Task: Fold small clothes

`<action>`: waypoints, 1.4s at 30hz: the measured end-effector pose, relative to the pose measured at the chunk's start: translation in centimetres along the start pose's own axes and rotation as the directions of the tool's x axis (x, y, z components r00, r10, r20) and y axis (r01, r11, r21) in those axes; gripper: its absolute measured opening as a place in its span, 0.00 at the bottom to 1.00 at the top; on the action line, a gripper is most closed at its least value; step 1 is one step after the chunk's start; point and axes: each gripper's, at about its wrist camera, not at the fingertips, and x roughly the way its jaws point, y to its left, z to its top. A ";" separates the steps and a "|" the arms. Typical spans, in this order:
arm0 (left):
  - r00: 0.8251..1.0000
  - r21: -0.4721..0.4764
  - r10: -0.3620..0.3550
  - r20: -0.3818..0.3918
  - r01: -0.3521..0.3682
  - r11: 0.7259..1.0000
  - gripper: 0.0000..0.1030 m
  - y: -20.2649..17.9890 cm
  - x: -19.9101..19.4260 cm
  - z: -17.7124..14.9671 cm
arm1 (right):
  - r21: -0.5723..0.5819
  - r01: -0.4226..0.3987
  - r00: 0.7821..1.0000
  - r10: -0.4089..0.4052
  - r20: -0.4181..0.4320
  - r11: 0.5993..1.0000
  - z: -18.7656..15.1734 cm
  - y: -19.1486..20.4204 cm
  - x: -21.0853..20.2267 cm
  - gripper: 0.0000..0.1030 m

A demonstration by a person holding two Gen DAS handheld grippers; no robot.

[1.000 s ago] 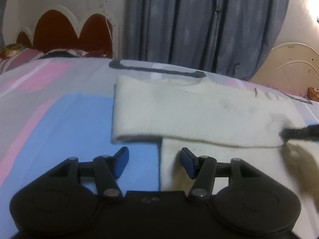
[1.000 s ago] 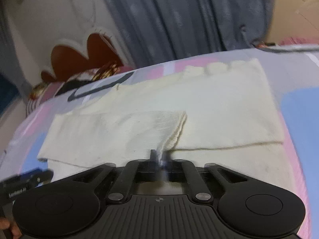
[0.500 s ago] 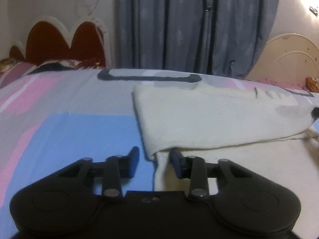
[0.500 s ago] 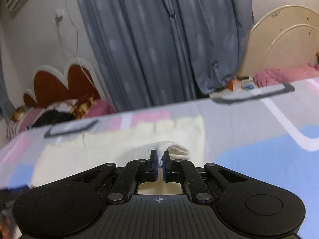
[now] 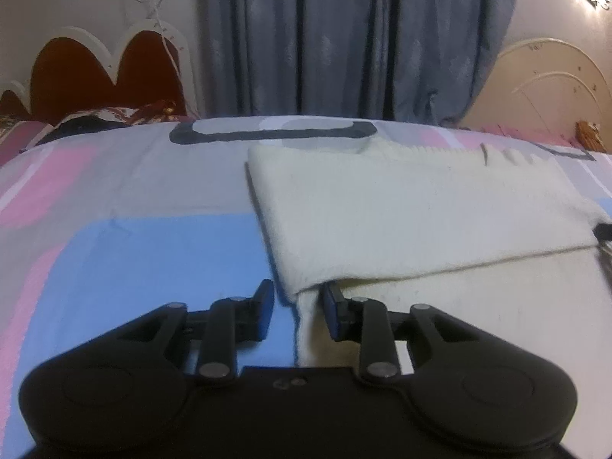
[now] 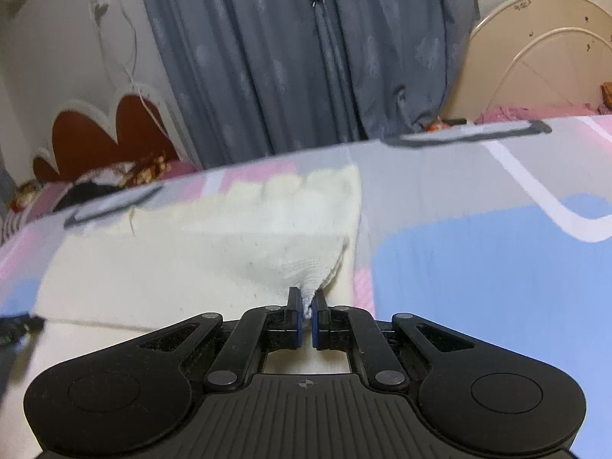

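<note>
A wide bedsheet (image 5: 126, 252) in blocks of blue, pink and grey covers the bed, taut and smooth; behind it hang heavy grey-blue curtains (image 5: 344, 38), with a scalloped brown headboard (image 5: 88, 72) to the left; on the sheet lies the cream garment (image 5: 420, 222), a soft, nubbly knit, its long axis running left to right across both views, its upper layer already folded over a lower one so that a straight folded edge crosses the cloth.

The relation that matters, as I judge it: the near left corner of that folded layer sits directly between the fingers of the left gripper (image 5: 298, 306), which stand apart and grasp nothing, one finger over bare sheet, the other over the lower layer of cloth; the corner is just ahead, touching or nearly so; this hand is the nearer one to that end.

At the garment's opposite end the right gripper (image 6: 306, 308) is clenched on a bunched corner of the same cloth, the fabric rising into the pads in a small gathered peak with a waffle-like weave; the cloth there is lifted slightly off the sheet.

The next move probably calls for the left fingers to pinch their corner so both ends travel together.
</note>
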 end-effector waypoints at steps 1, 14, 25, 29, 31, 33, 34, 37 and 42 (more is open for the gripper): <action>1.000 0.003 -0.006 0.004 0.006 1.000 0.35 0.2 -0.7 0.1 | 0.000 0.008 1.000 -0.008 0.012 1.000 0.0 -0.1 -0.4 0.04; 0.996 0.023 -0.085 0.029 0.084 0.996 0.55 -1.9 1.5 1.6 | -0.126 0.109 0.994 -0.107 0.019 0.986 0.5 2.7 2.0 0.17; 0.995 -0.019 -0.096 0.015 0.096 0.995 0.64 -2.3 8.7 7.7 | -0.137 -0.114 0.993 0.117 0.015 0.984 2.7 8.8 7.5 0.18; 0.996 -0.090 -0.083 0.024 0.085 0.992 0.63 0.4 9.6 8.3 | -0.141 -0.072 0.996 0.080 0.050 0.987 3.0 9.1 9.2 0.18; 0.997 -0.106 -0.060 0.040 0.064 0.992 0.59 0.0 8.9 8.7 | -0.126 -0.062 0.996 0.071 0.062 0.990 3.3 9.5 9.5 0.18; 0.994 -0.083 -0.069 0.083 0.076 0.994 0.61 -2.0 7.8 8.9 | -0.143 -0.079 0.993 0.091 0.080 0.987 3.3 10.7 9.3 0.18; 0.992 -0.058 -0.080 0.097 0.086 0.995 0.63 -3.2 7.4 8.8 | -0.162 -0.091 0.990 0.107 0.092 0.983 3.2 11.6 9.2 0.18; 0.995 0.031 -0.069 0.073 0.067 0.997 0.68 -5.3 8.1 7.9 | -0.221 -0.119 0.989 0.134 0.055 0.968 2.7 13.8 10.3 0.18; 0.995 0.010 -0.038 0.089 0.038 0.999 0.73 -1.3 6.7 4.7 | -0.251 0.051 0.996 -0.029 0.090 0.967 1.8 8.0 7.7 0.18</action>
